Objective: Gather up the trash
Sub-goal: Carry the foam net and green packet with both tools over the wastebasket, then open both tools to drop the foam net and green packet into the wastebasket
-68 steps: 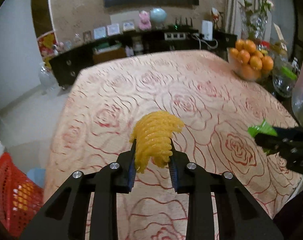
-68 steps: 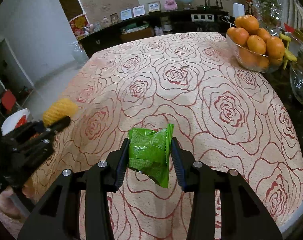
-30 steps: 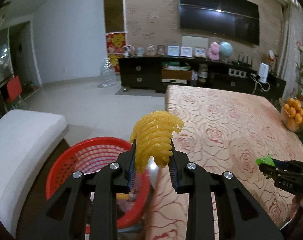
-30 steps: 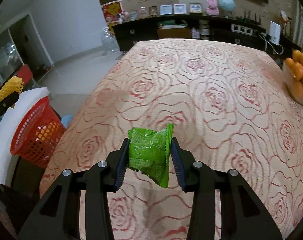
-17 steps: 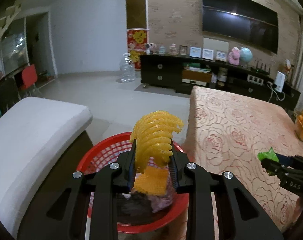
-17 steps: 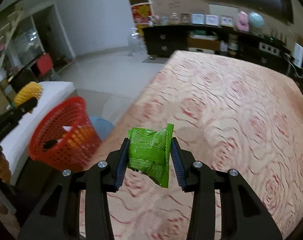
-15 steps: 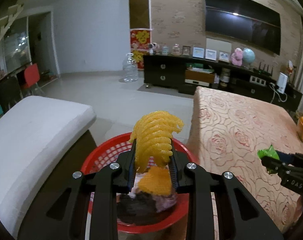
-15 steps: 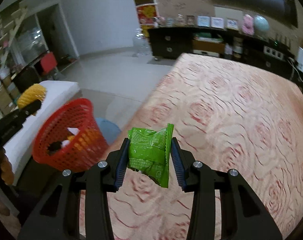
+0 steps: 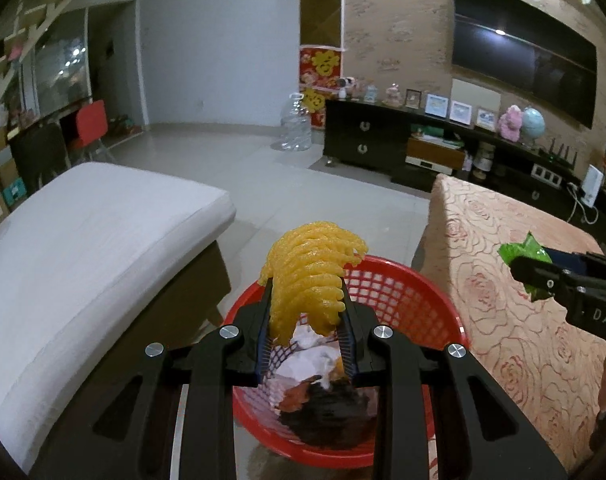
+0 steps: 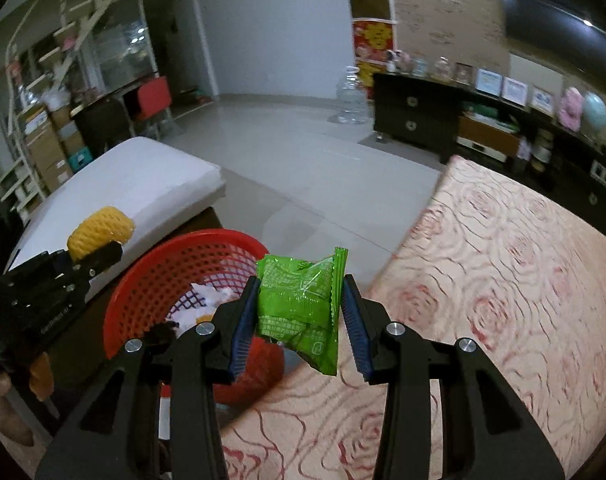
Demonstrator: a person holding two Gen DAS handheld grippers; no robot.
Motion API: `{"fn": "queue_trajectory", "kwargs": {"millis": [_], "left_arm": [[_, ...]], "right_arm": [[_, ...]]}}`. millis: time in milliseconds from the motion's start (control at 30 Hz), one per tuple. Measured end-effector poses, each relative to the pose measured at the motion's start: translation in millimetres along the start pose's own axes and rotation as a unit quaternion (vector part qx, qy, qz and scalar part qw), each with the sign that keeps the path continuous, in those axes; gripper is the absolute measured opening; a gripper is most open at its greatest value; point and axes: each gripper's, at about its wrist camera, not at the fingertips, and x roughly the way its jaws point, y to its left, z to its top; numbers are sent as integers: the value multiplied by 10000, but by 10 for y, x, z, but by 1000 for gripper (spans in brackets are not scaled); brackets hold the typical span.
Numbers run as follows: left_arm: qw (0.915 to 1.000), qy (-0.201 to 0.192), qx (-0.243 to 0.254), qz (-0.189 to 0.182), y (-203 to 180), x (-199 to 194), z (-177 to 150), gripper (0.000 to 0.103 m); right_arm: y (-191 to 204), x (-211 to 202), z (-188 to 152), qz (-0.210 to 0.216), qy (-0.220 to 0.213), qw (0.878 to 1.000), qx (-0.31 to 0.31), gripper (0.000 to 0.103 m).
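My left gripper (image 9: 305, 312) is shut on a yellow foam fruit net (image 9: 309, 276) and holds it above the near side of a red mesh basket (image 9: 407, 300). The basket holds white paper, an orange piece and dark scraps. My right gripper (image 10: 299, 312) is shut on a green snack wrapper (image 10: 299, 304) over the table's left edge, just right of the red basket (image 10: 175, 268). The left gripper with the yellow net (image 10: 99, 236) shows at the left of the right wrist view. The right gripper with the green wrapper (image 9: 523, 254) shows at the right of the left wrist view.
The table with a rose-patterned cloth (image 9: 515, 272) stands right of the basket. A white cushioned bench (image 9: 83, 248) stands left of it. Beyond lie a tiled floor, a big water bottle (image 9: 297, 126) and a dark TV cabinet (image 9: 383, 140).
Both grippers have swung left from over the table toward the red basket. The left one now holds the yellow net over the basket. The right one has come up to the basket's right side.
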Motion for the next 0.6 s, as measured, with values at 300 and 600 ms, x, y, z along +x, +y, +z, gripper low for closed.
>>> {"fn": "queue_trajectory", "kwargs": {"millis": [300, 600], "left_arm": [[9991, 417, -32, -18, 68, 221, -103, 26], [9986, 503, -117, -129, 134, 228, -136, 39]], "right_arm": [[167, 319, 13, 356, 303, 9988, -125, 41], [542, 418, -72, 743, 424, 9941, -663, 58]]}}
